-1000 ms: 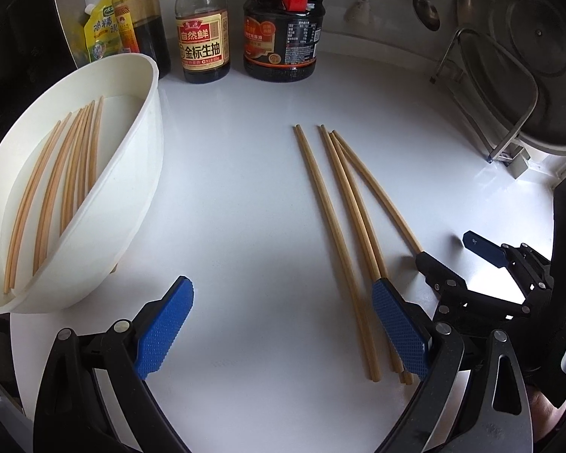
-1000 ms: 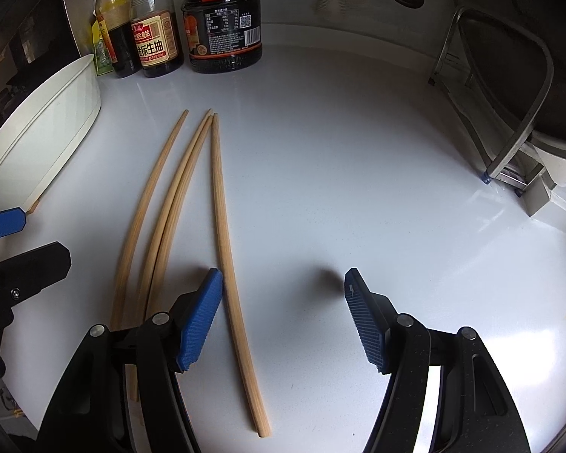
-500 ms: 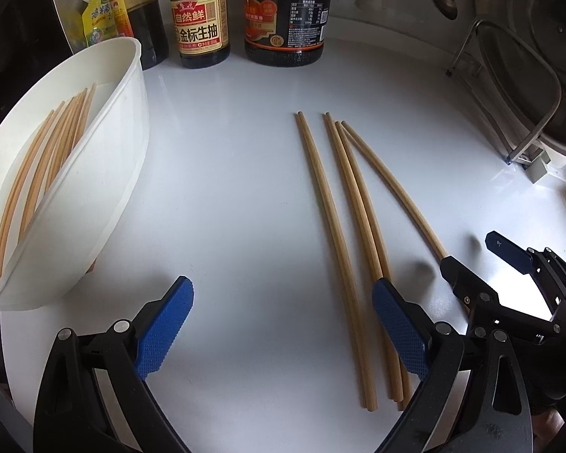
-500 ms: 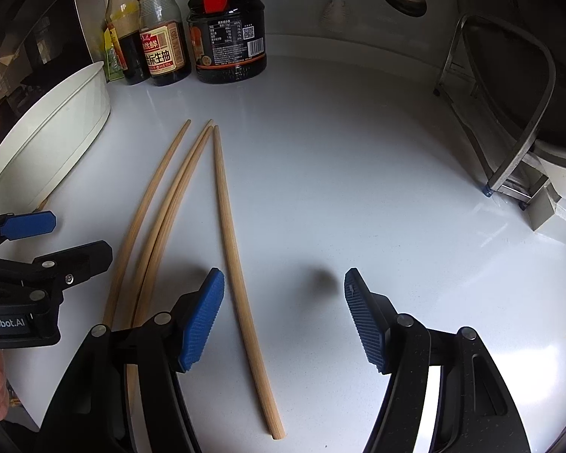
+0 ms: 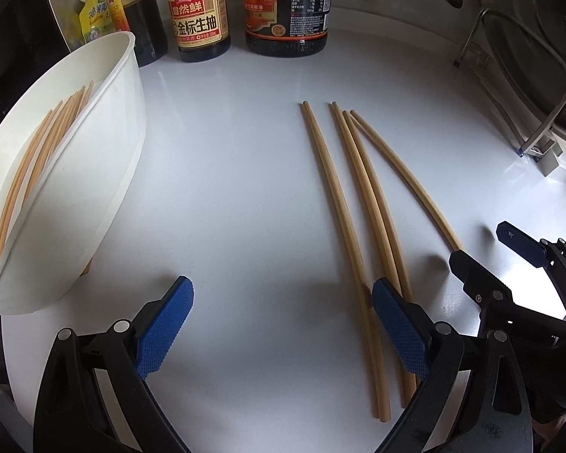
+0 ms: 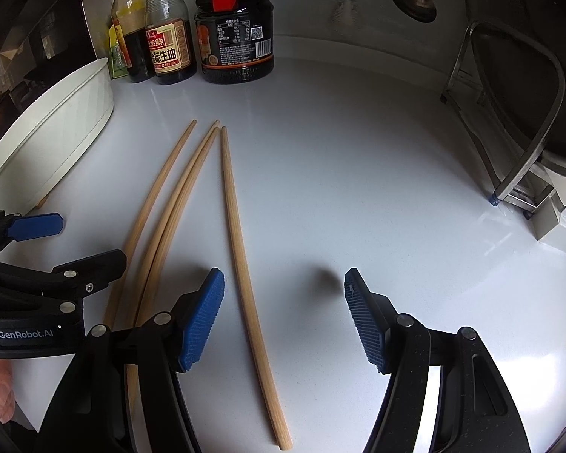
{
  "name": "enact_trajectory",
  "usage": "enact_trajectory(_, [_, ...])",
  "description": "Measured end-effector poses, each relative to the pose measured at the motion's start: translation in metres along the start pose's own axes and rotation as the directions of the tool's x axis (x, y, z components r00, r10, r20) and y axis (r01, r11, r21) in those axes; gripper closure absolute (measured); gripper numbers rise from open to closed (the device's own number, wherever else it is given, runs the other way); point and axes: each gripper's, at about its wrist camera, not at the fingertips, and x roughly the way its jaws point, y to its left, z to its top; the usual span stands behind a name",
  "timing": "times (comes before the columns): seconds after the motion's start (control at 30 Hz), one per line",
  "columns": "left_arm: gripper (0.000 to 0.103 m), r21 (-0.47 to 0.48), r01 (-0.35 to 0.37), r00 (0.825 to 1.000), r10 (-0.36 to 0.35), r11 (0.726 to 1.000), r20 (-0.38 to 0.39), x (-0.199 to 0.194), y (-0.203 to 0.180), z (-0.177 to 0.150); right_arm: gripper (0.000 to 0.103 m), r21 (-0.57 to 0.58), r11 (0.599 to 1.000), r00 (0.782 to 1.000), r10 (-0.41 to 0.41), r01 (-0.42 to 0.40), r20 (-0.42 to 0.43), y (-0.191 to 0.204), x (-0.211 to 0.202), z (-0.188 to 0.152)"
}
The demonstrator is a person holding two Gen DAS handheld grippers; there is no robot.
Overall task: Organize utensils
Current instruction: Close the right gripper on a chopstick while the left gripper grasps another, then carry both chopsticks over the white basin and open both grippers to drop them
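We saw four slim, round wooden chopsticks (image 5: 343,222) lying loose on the glossy white worktop (image 5: 226,173), more resting inside the smooth white oval tub (image 5: 94,188) at its left. Our left claw (image 5: 279,328) tilted steeply downward, ribbed blue pads spread, empty. Our right claw (image 6: 285,317) angled down likewise, spread, straddling the outermost chopstick (image 6: 241,249) without touching it.

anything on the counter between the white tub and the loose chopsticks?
Nothing: bare white counter between the white tub and the nearest of the loose chopsticks. Clearest in the left wrist view.
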Motion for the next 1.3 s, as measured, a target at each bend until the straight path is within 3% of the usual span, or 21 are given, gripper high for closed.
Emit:
enact_trajectory(0.53, [0.009, 0.021, -0.057, 0.998, 0.057, 0.998, 0.021, 0.005, 0.001, 0.000, 0.040, -0.013, 1.000, 1.000, 0.024, -0.024, 0.014, 0.004, 0.003, 0.001])
enact_trajectory(0.6, [0.021, 0.034, -0.030, 0.999, 0.029, 0.999, 0.032, 0.002, -0.001, 0.000, 0.042, -0.019, 0.999, 0.999, 0.029, -0.029, 0.016, 0.006, 0.003, 0.000])
enact_trajectory(0.73, [0.038, 0.044, -0.002, 0.999, 0.000, 0.999, 0.047, -0.003, -0.004, -0.004, 0.058, -0.028, 0.999, 0.999, 0.037, -0.036, 0.021, 0.008, 0.001, -0.001])
enact_trajectory(0.8, [0.054, 0.049, 0.001, 0.999, -0.004, 0.999, 0.054, -0.005, -0.006, -0.005, 0.064, -0.032, 0.999, 0.999, 0.043, -0.042, 0.019, 0.009, 0.000, -0.002])
enact_trajectory(0.83, [0.059, 0.054, 0.004, 0.998, -0.007, 0.999, 0.057, -0.006, -0.008, -0.005, 0.074, -0.035, 0.998, 0.999, 0.045, -0.044, 0.017, 0.010, 0.000, -0.002])
enact_trajectory(0.87, [0.069, 0.061, 0.007, 0.998, -0.010, 0.998, 0.059, -0.008, -0.010, -0.006, 0.088, -0.038, 0.998, 0.999, 0.042, -0.041, 0.016, 0.011, -0.001, -0.002])
enact_trajectory(0.9, [0.081, 0.068, 0.011, 0.998, -0.015, 0.998, 0.059, -0.008, -0.011, -0.007, 0.095, -0.041, 0.998, 0.999, 0.037, -0.037, 0.014, 0.012, -0.002, -0.002])
enact_trajectory(0.97, [0.095, 0.081, 0.016, 0.998, -0.020, 0.997, 0.056, -0.009, -0.013, -0.008, 0.096, -0.034, 0.999, 0.999, 0.039, -0.039, 0.011, 0.012, -0.002, -0.002])
enact_trajectory(1.3, [0.096, 0.073, 0.070, 0.997, -0.071, 0.995, 0.006, -0.016, -0.002, -0.008, 0.097, 0.068, 0.993, 0.995, 0.098, -0.098, 0.010, 0.006, -0.018, 0.001])
